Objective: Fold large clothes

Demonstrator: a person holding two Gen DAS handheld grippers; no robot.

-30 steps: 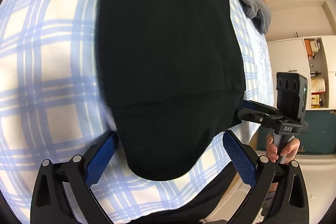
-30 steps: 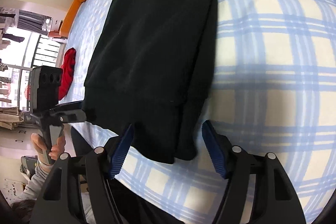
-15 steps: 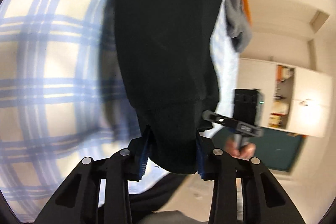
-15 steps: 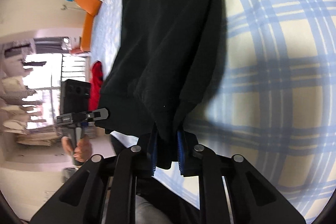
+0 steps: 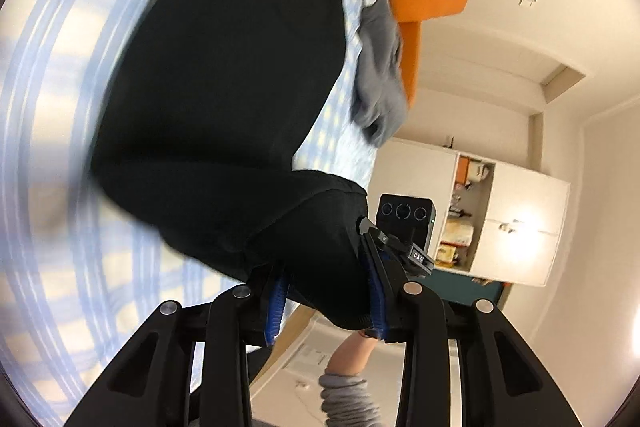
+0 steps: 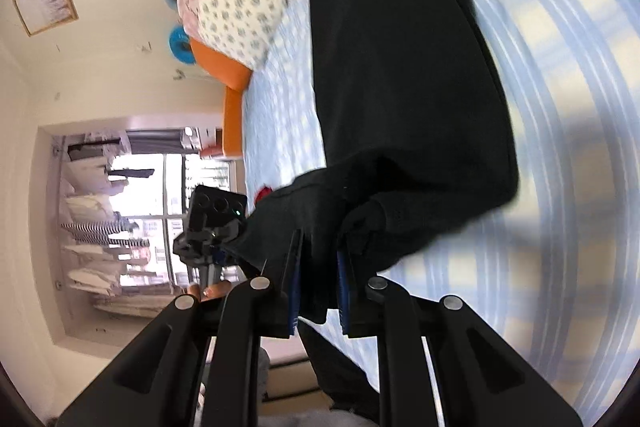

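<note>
Both tongs, left [image 5: 326, 301] and right [image 6: 318, 293], have clamped and lifted the black knit garment's [image 5: 224, 75] hem; uneven pulling could skew the fold.

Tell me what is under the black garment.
The black garment lies on a blue plaid bedsheet, which shows all around it. Whatever sits beneath its middle is covered, so I cannot tell.
</note>
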